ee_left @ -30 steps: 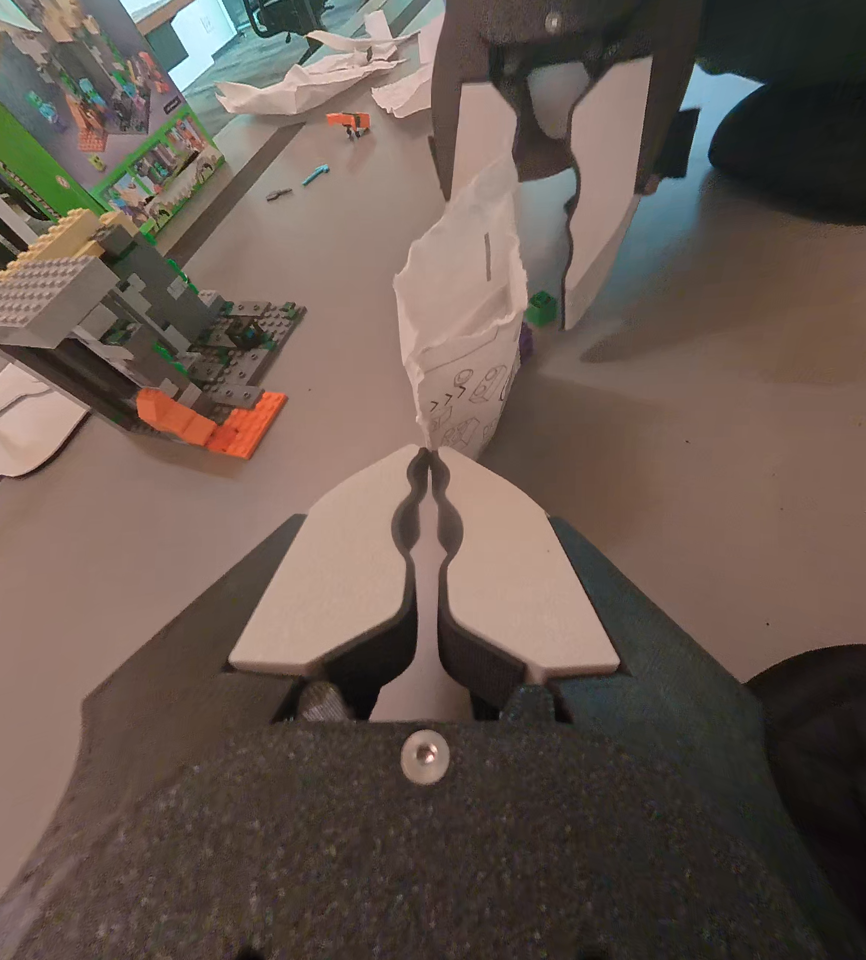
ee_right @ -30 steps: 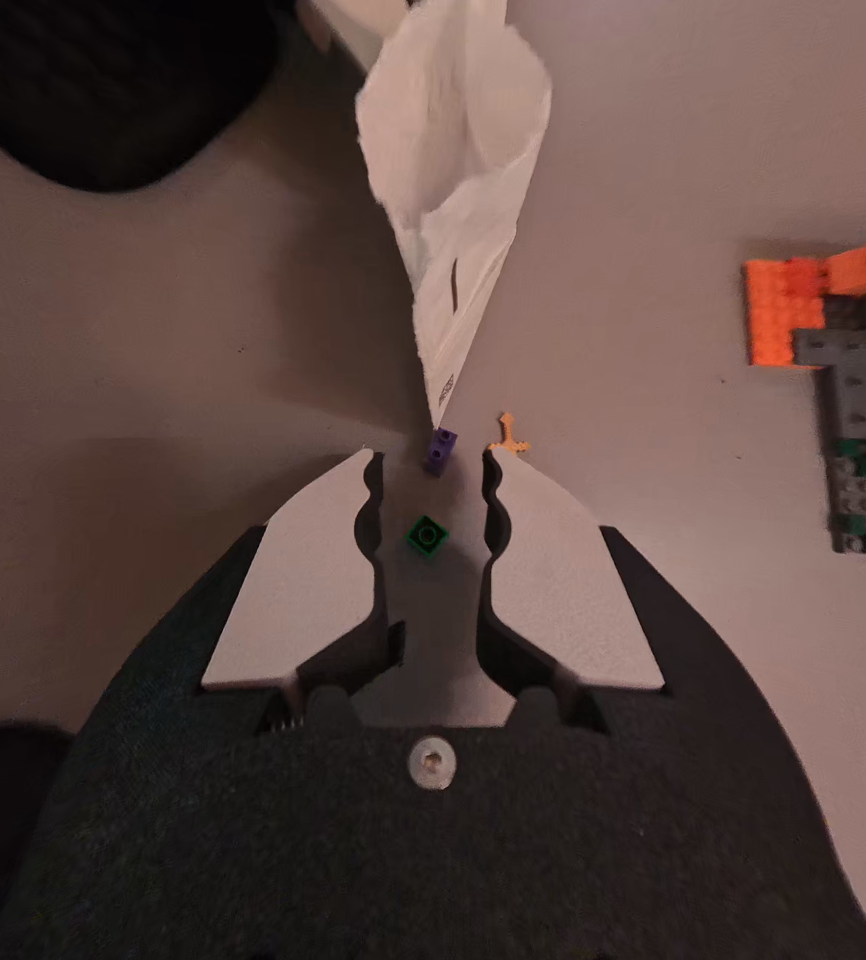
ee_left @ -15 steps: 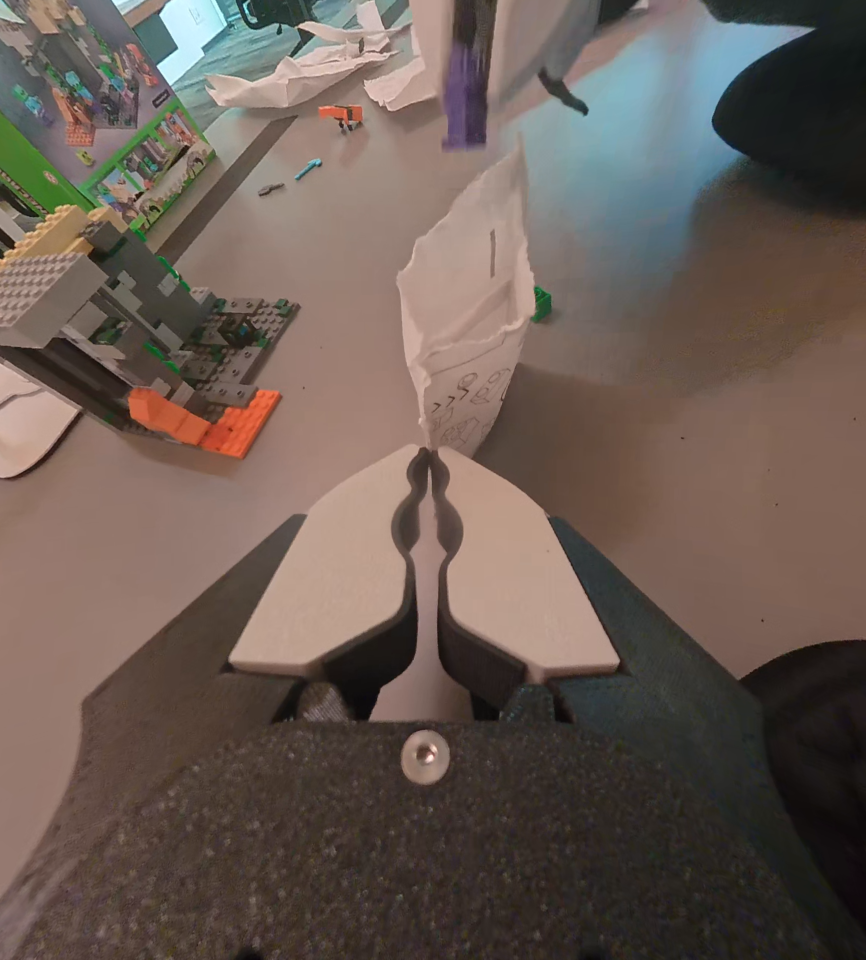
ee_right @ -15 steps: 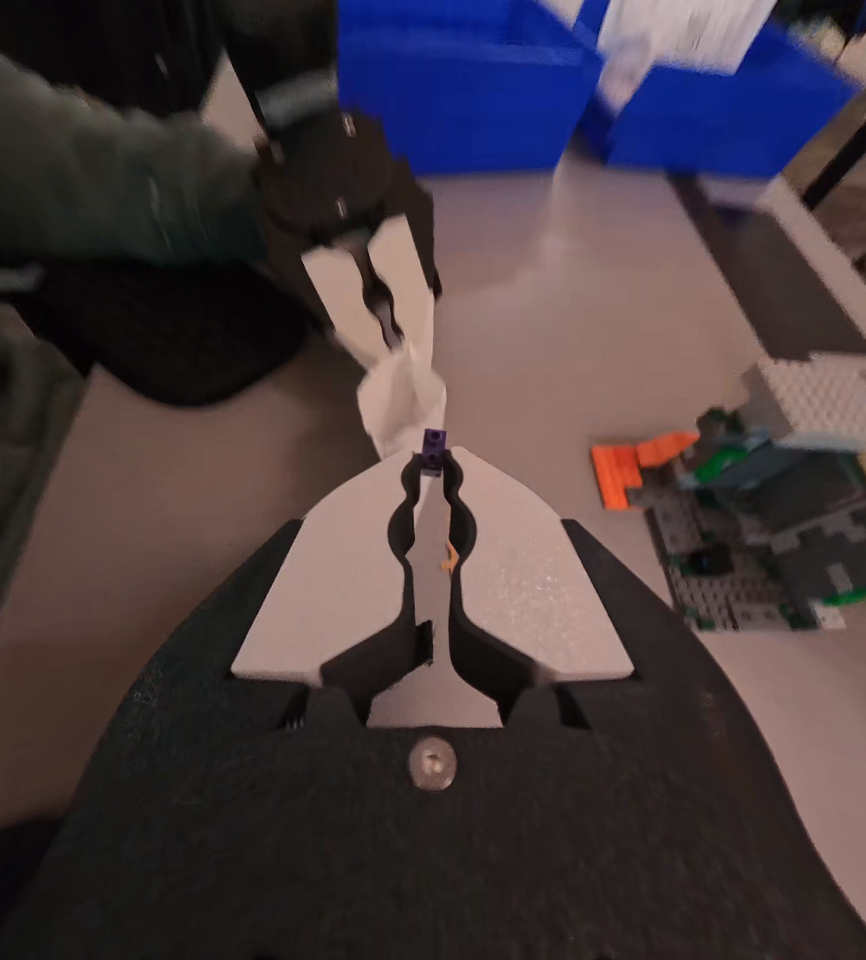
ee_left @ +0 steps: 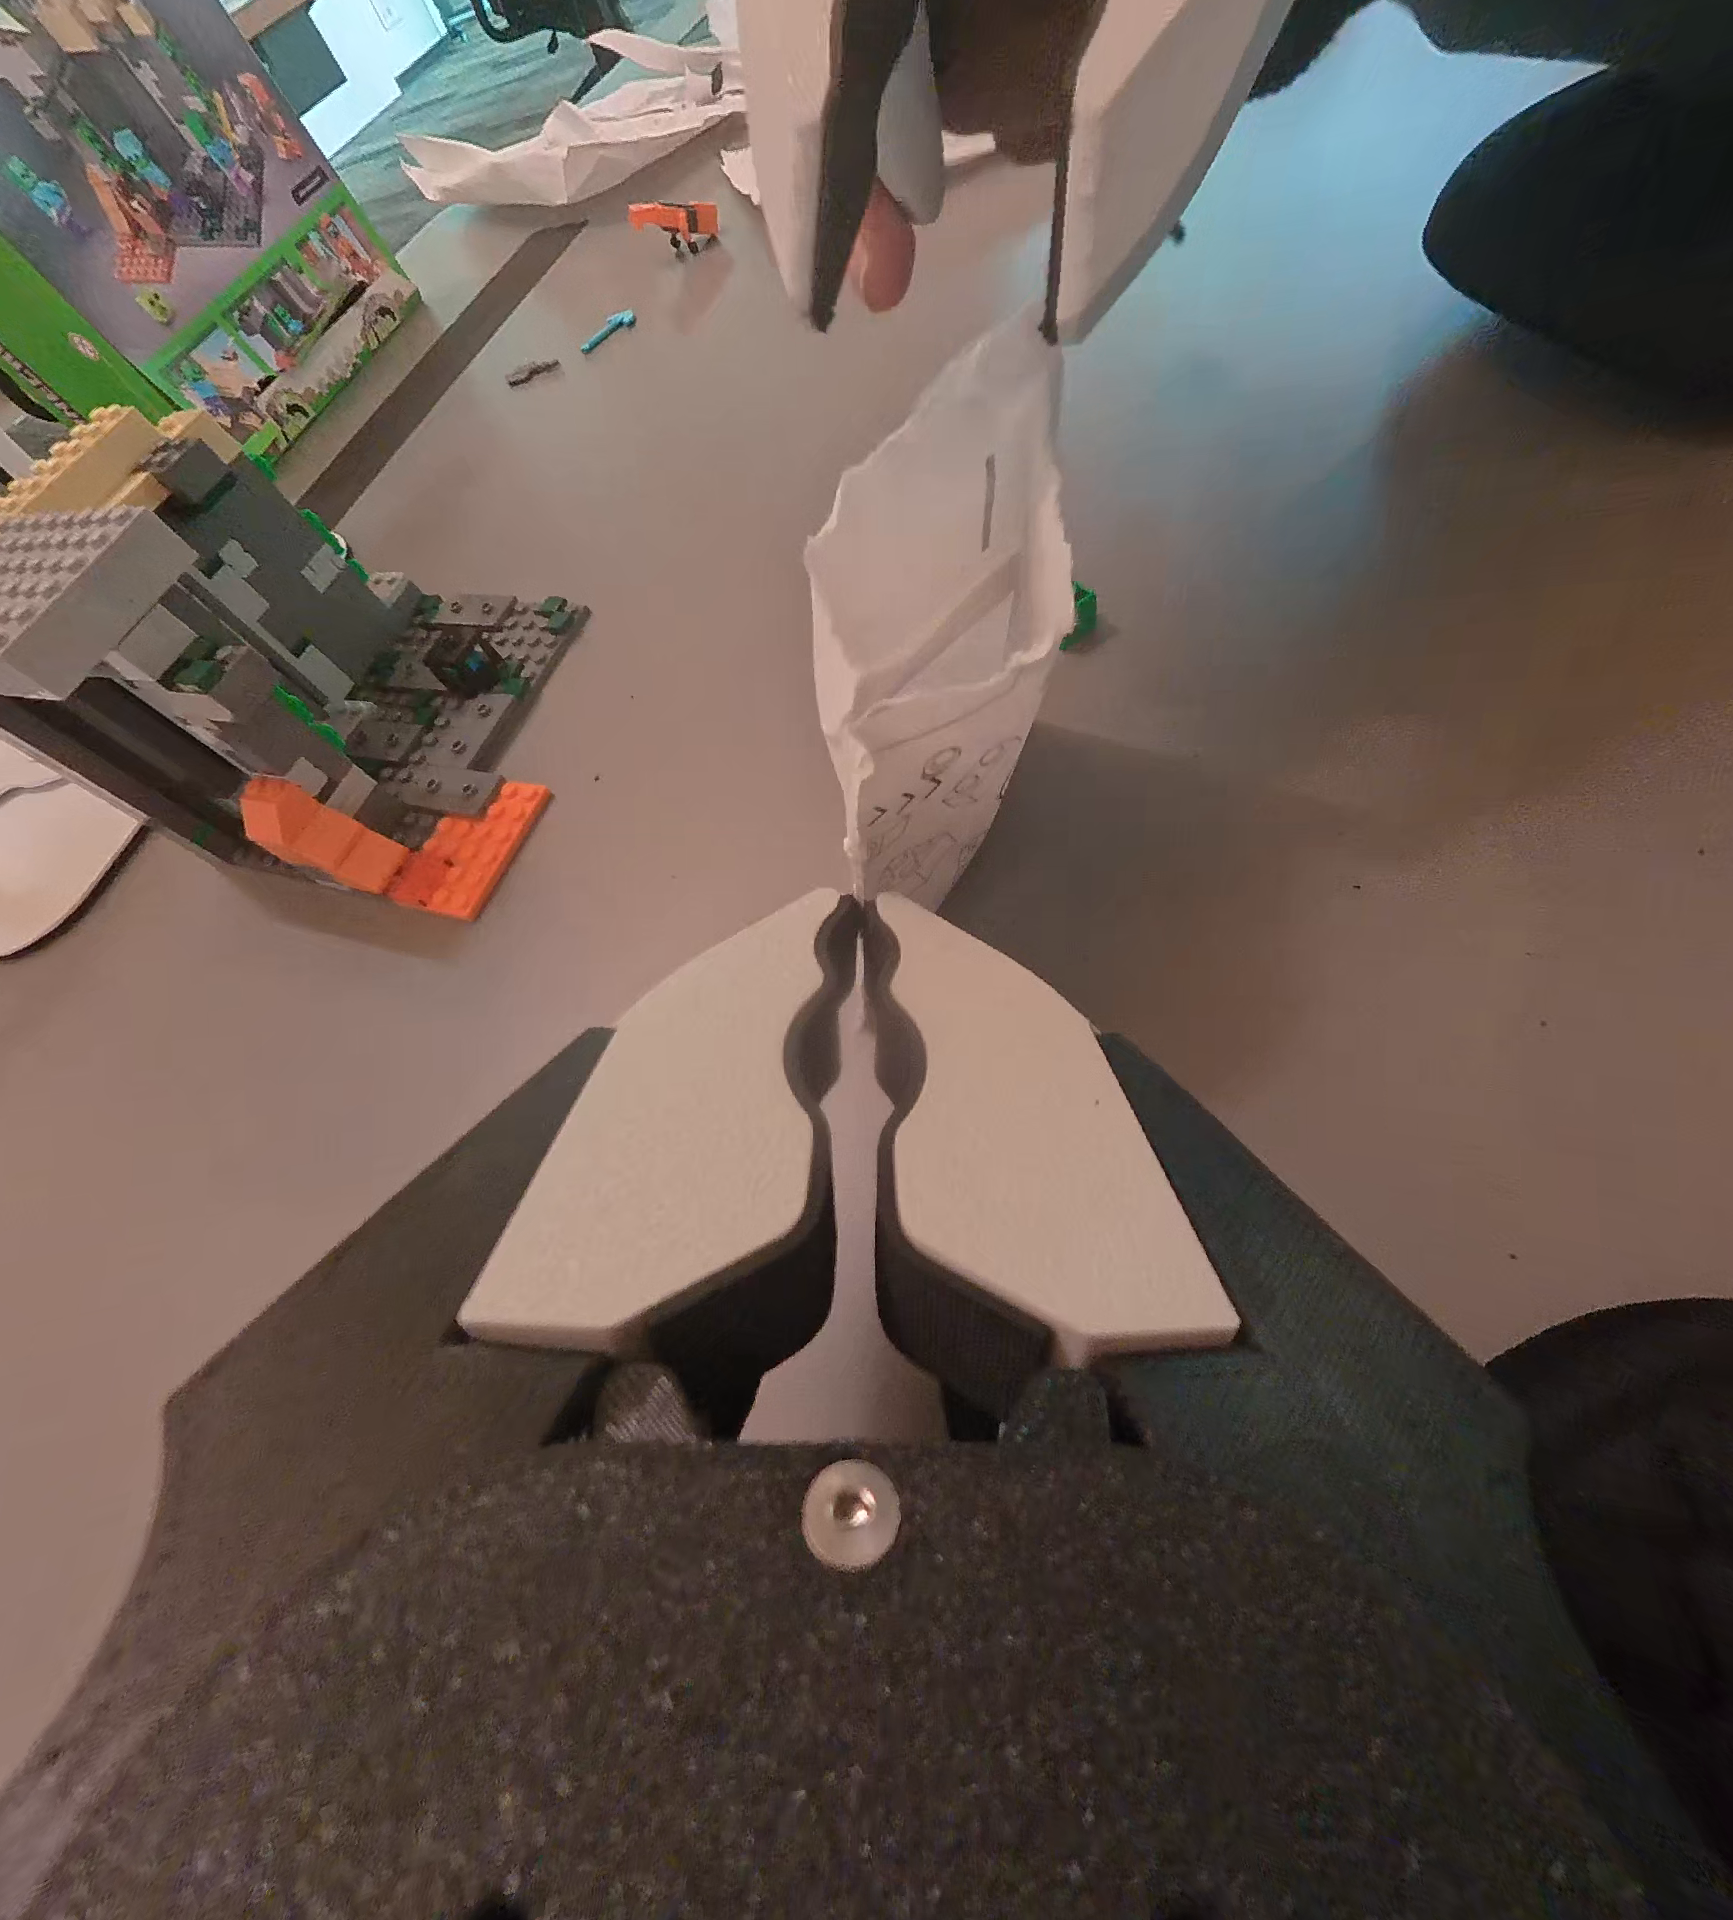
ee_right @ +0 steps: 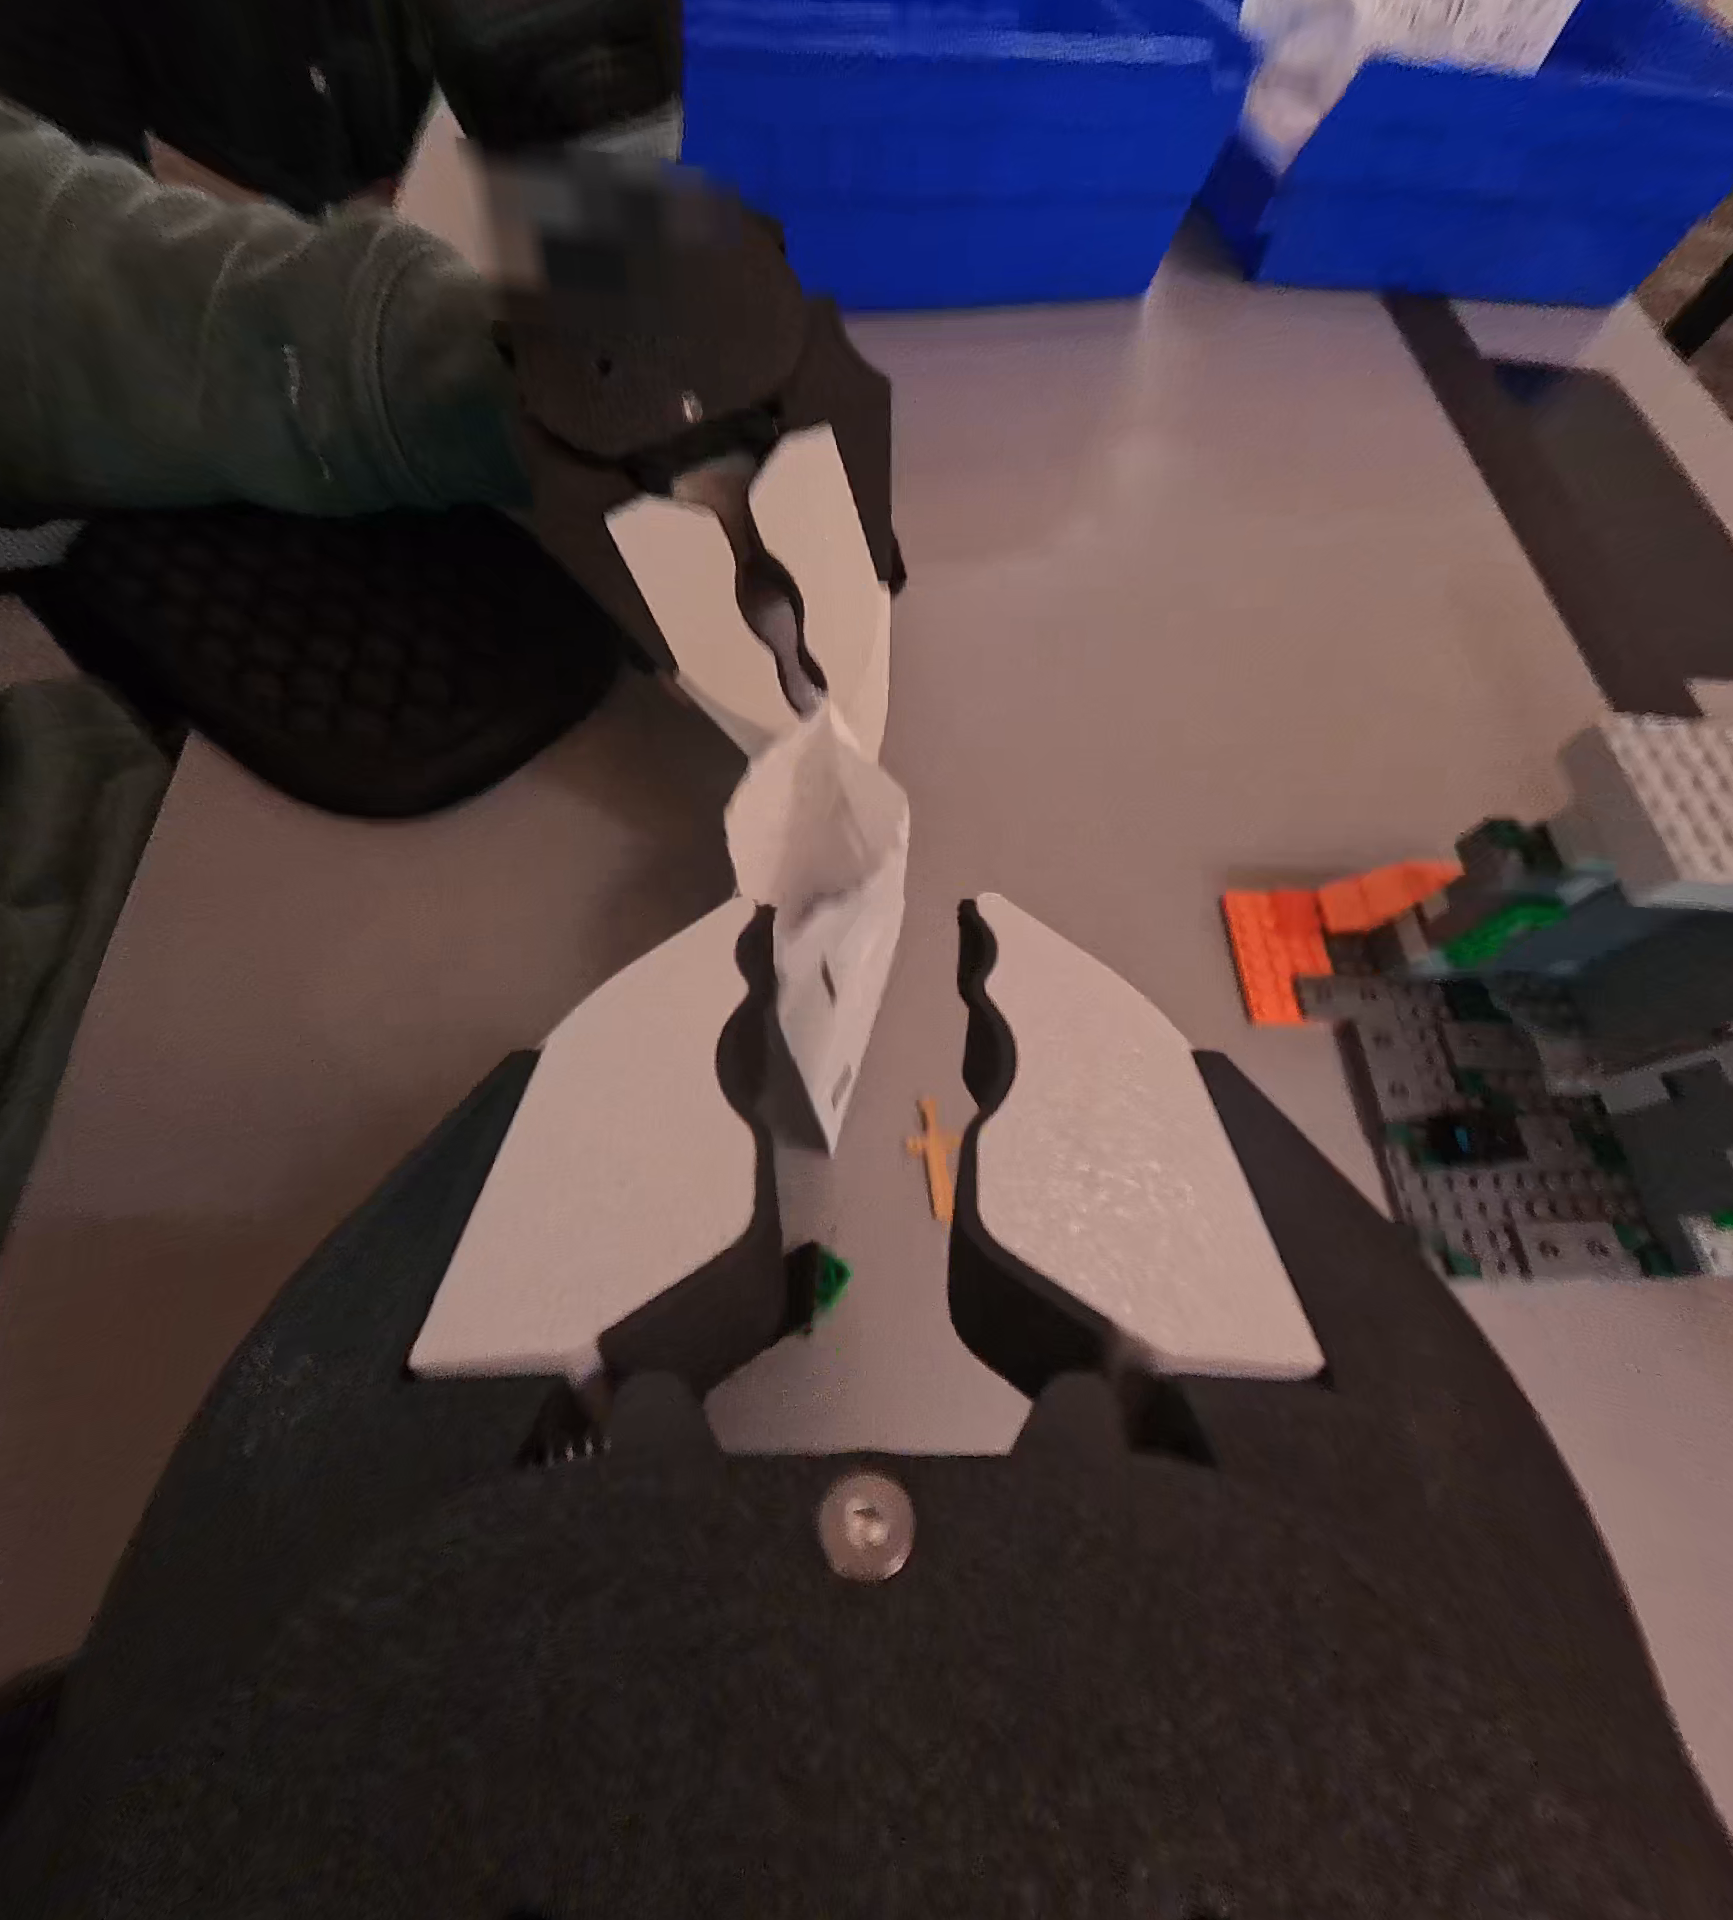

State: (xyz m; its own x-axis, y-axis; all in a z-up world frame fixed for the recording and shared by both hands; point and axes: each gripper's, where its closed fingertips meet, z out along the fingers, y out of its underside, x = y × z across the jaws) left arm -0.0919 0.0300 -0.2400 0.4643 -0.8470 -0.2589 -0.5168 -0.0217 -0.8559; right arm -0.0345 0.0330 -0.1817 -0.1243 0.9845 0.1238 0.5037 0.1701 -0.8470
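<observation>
Left tongs (ee_left: 860,914) pinching one white paper bag (ee_left: 945,623), right tongs (ee_right: 862,914) open

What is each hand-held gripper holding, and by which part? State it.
The left hand-held gripper is shut on the white paper bag, pinching its near top edge. The right hand-held gripper is open and holds nothing.

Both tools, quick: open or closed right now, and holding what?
Left tool: closed, pinching the edge of the white paper bag.
Right tool: open, holding nothing; the bag hangs between its fingers.
</observation>
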